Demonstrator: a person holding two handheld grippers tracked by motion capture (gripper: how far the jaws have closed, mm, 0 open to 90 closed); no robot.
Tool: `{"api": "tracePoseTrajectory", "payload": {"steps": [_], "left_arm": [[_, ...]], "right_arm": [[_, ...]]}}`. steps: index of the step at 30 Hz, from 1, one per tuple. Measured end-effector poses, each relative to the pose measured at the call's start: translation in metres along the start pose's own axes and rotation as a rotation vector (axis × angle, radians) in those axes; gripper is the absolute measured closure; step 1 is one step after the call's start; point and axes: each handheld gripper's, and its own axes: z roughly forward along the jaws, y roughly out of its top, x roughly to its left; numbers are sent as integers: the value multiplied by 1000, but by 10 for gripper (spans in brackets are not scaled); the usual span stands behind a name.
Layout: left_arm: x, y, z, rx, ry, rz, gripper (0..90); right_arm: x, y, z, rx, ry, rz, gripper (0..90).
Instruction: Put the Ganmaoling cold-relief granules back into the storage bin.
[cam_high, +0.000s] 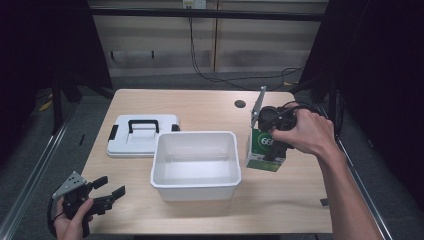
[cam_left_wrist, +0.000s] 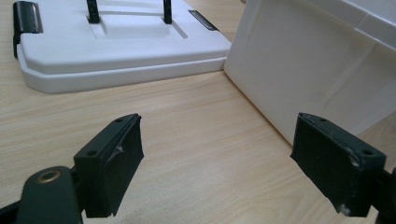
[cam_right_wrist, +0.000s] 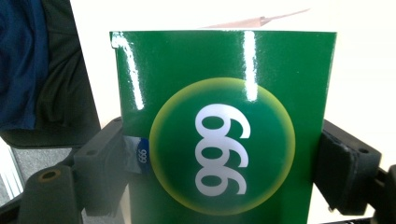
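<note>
One green box (cam_high: 265, 150) stands upright on the table (cam_high: 200, 105) just at 3 o'clock of the white bin (cam_high: 195, 160), and the right gripper (cam_high: 272, 145) comes down on it, jaws pressing both side faces in the right gripper view (cam_right_wrist: 224, 126). It looks like a light, glossy carton, likely slippery and easy to crush, so a moderate squeeze low on the flat sides seems wisest. The bin rim is the nearest edge; the left gripper (cam_high: 107, 192) waits at 8 o'clock, jaws spread and empty, the lid (cam_high: 142, 135) at 10 o'clock.
</note>
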Motion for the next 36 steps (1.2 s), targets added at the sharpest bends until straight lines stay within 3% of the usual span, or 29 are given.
{"api": "tracePoseTrajectory", "payload": {"steps": [11, 17, 29, 36], "left_arm": [[0, 0, 0, 5, 0, 4, 161], [0, 0, 0, 7, -1, 6, 161], [-1, 0, 0, 13, -2, 17, 161], [0, 0, 0, 13, -3, 18, 161]], "right_arm": [[5, 23, -10, 2, -8, -49, 161], [6, 45, -7, -18, 8, -100, 161], [8, 83, -6, 8, 12, -161, 161], [5, 95, 1, 2, 27, -172, 161]]}}
